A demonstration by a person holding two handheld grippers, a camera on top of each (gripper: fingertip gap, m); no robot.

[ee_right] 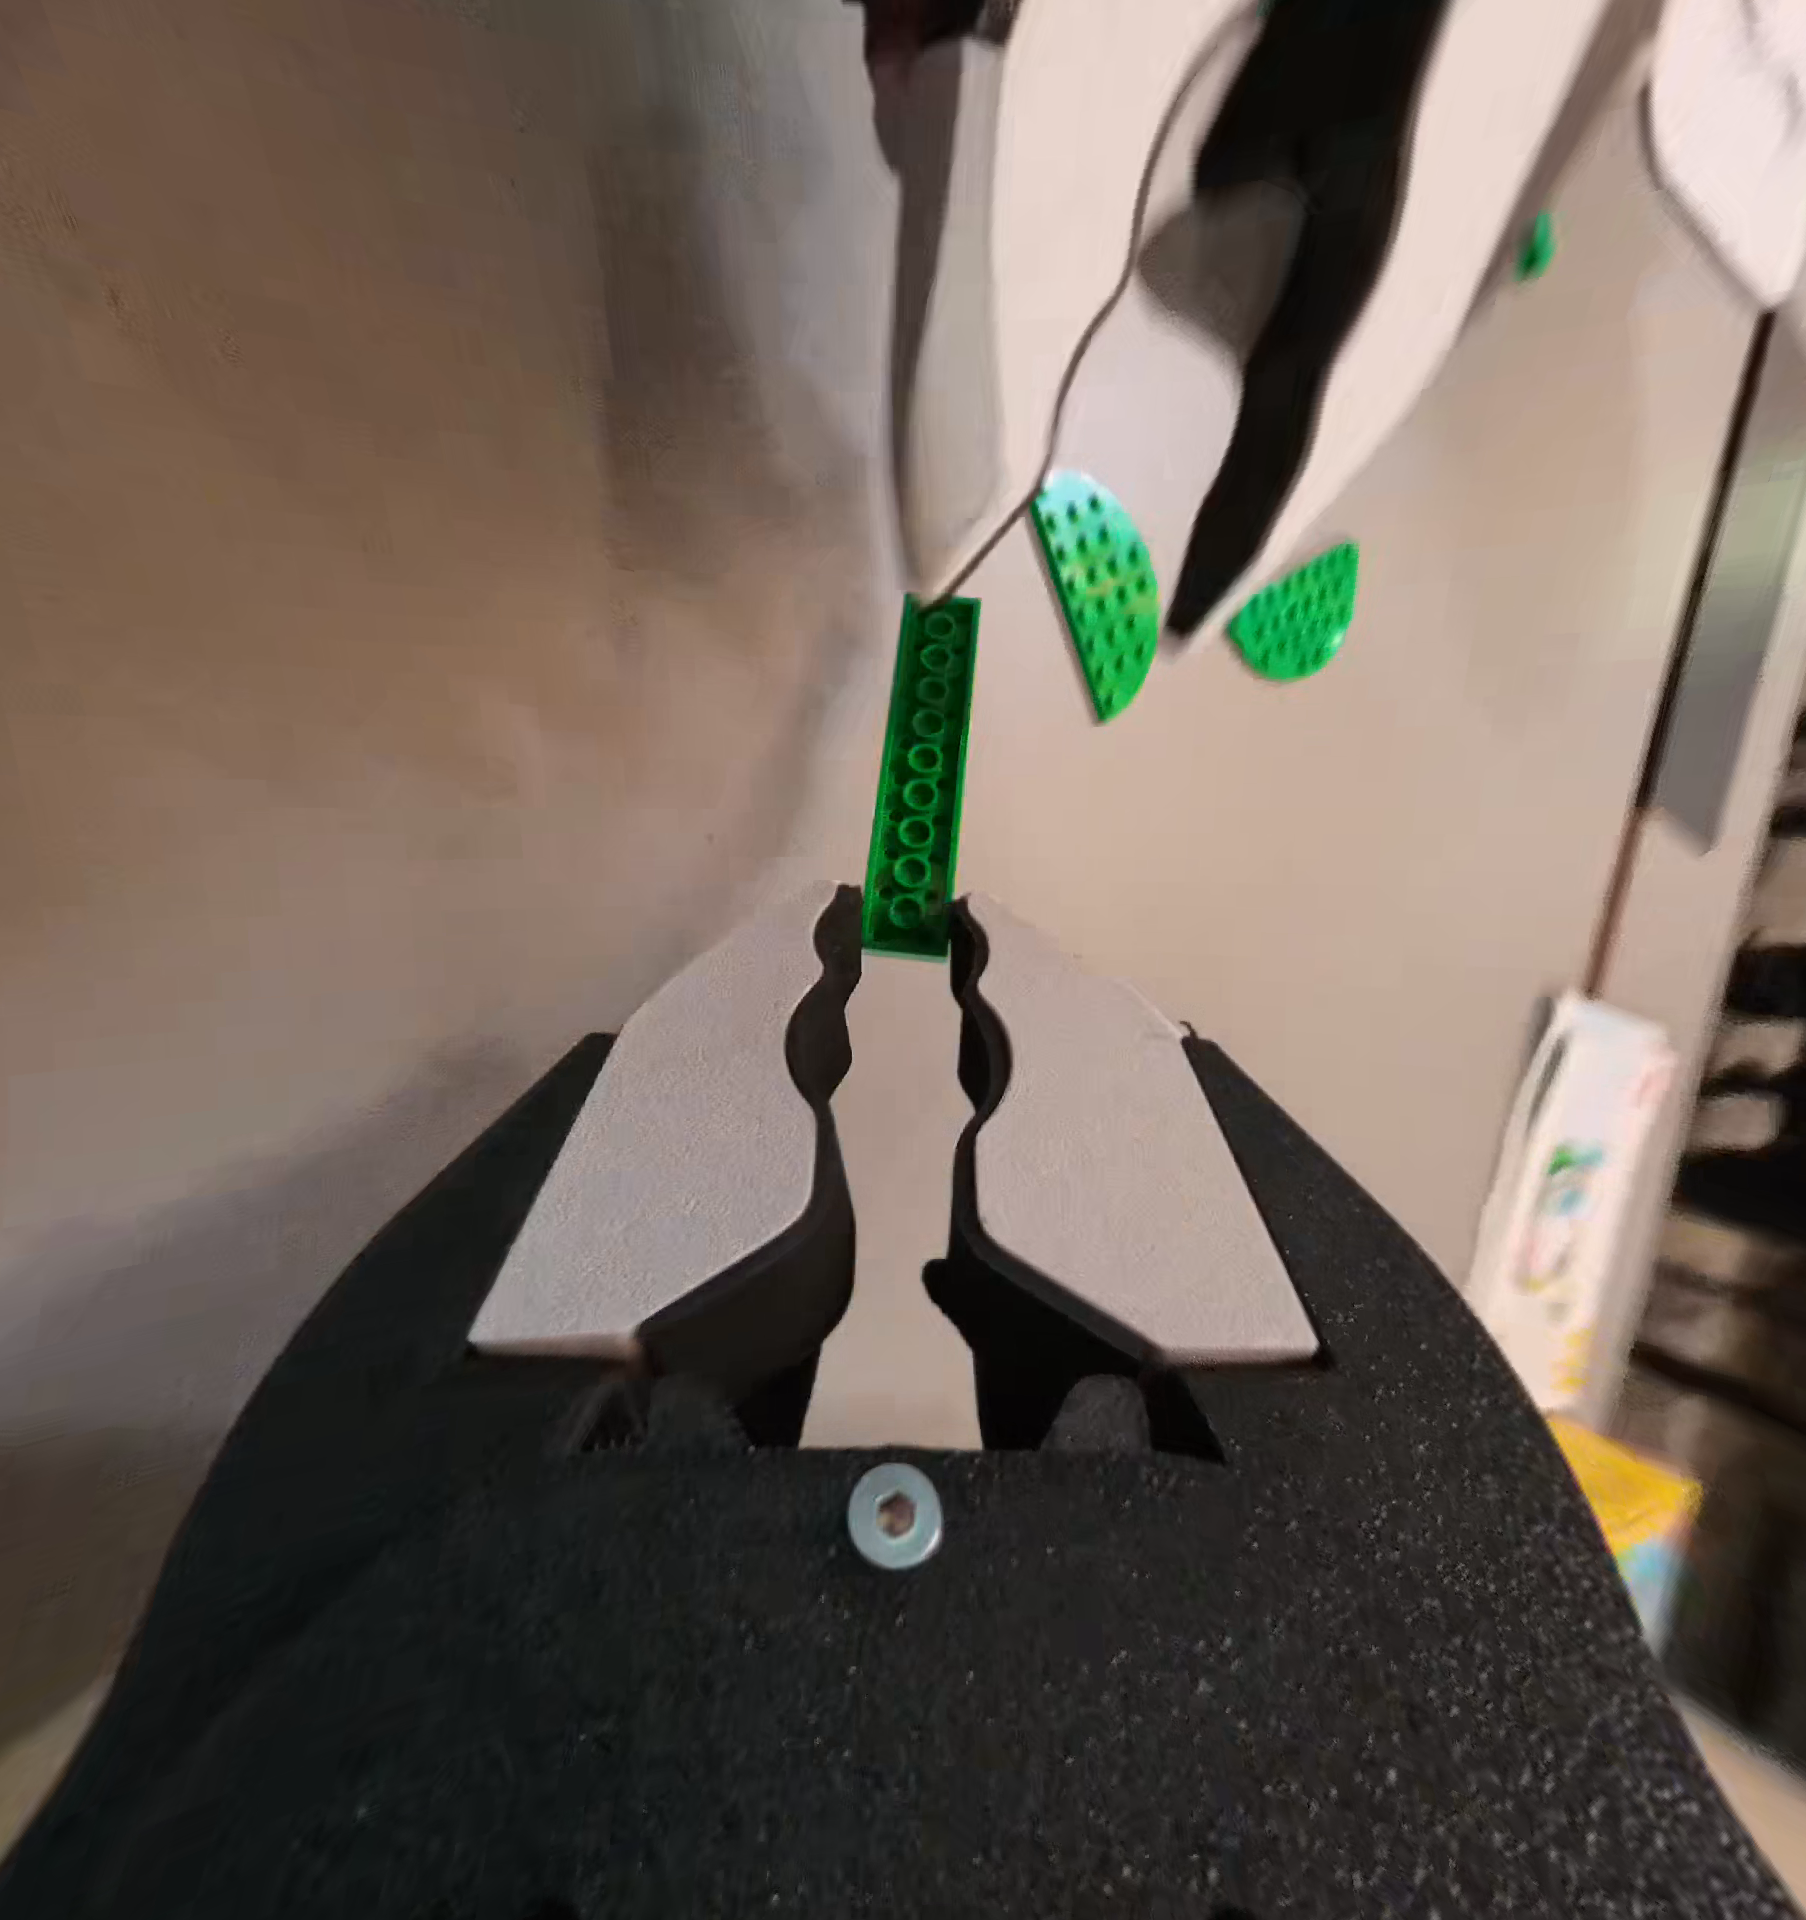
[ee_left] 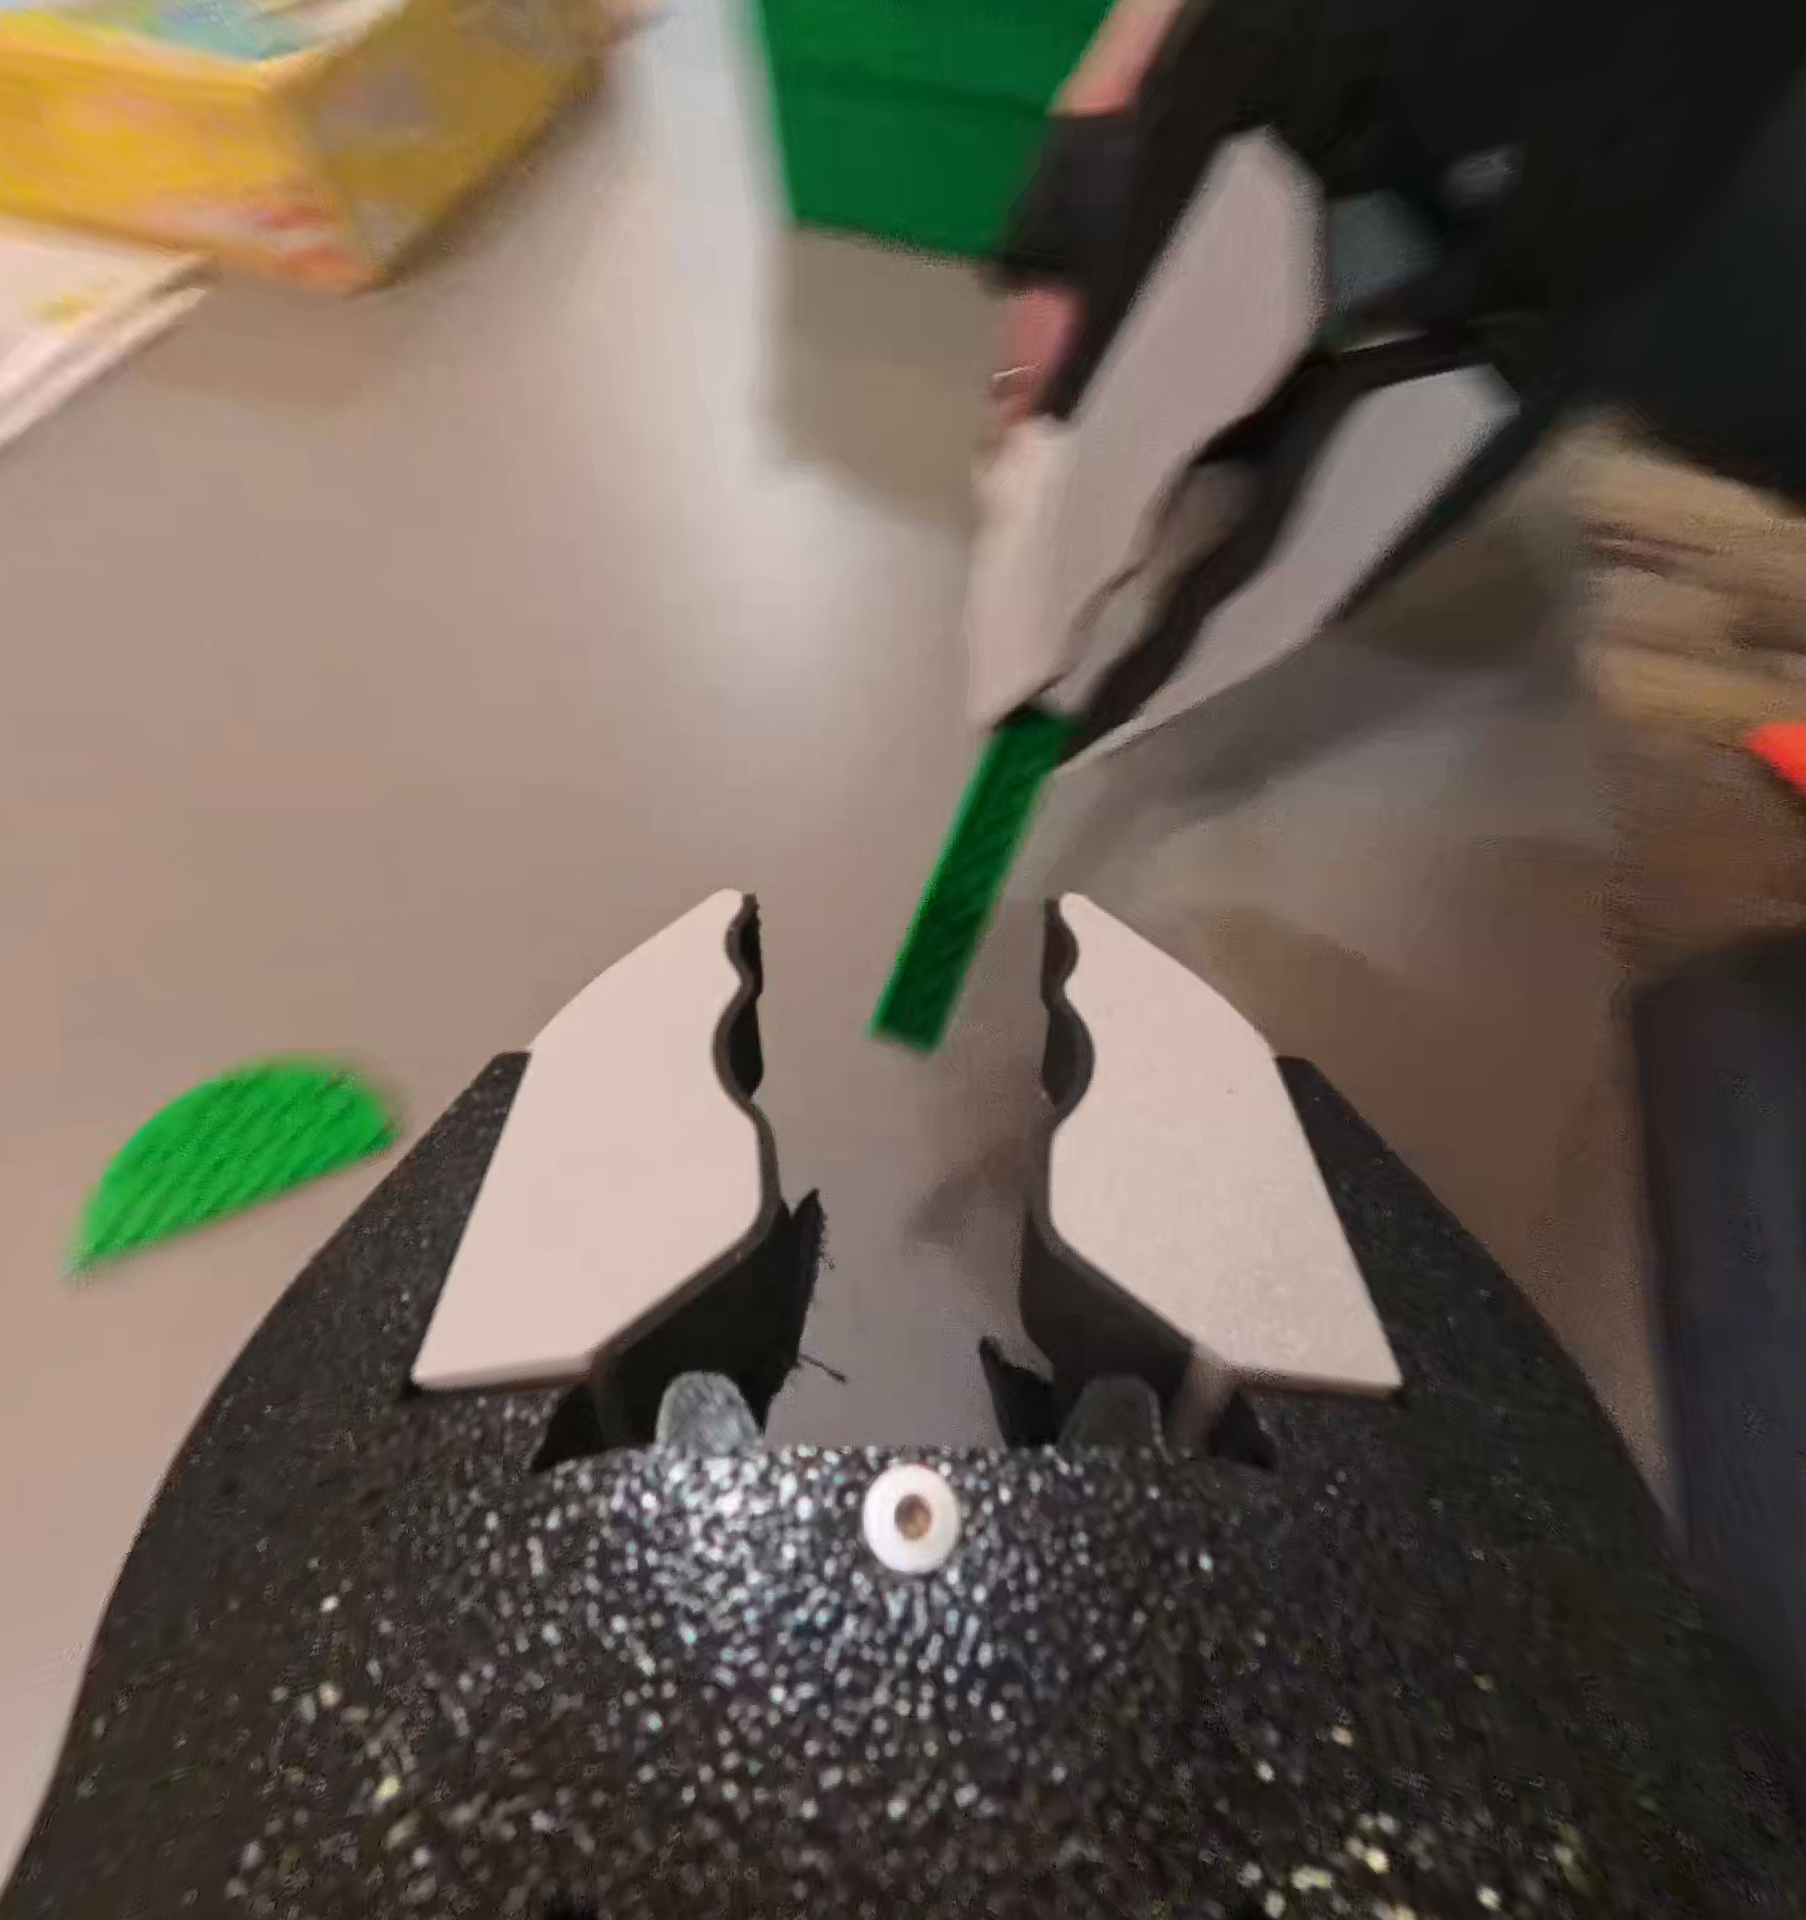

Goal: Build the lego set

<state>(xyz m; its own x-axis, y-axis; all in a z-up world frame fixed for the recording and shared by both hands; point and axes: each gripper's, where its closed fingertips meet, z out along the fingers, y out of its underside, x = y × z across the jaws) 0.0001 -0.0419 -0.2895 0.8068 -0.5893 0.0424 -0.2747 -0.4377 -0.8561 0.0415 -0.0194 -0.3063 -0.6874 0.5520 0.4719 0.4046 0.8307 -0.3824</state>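
Green long lego plate (ee_right: 918,779) sits mid-frame, near end pinched by right gripper (ee_right: 904,914), underside tubes showing. Left gripper (ee_left: 899,914) is spread wide with nothing in it, plate's far end just beyond its tips. Two green half-round plates (ee_right: 1096,592) lie on grey surface (ee_right: 411,623), centre right.

Motion blur smears the yellow box (ee_left: 244,135), cut off by the left wrist view's top edge.

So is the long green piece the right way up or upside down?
Upside down, as seen from the right gripper holding it: the long green piece shows a row of hollow round tubes, not bumps.
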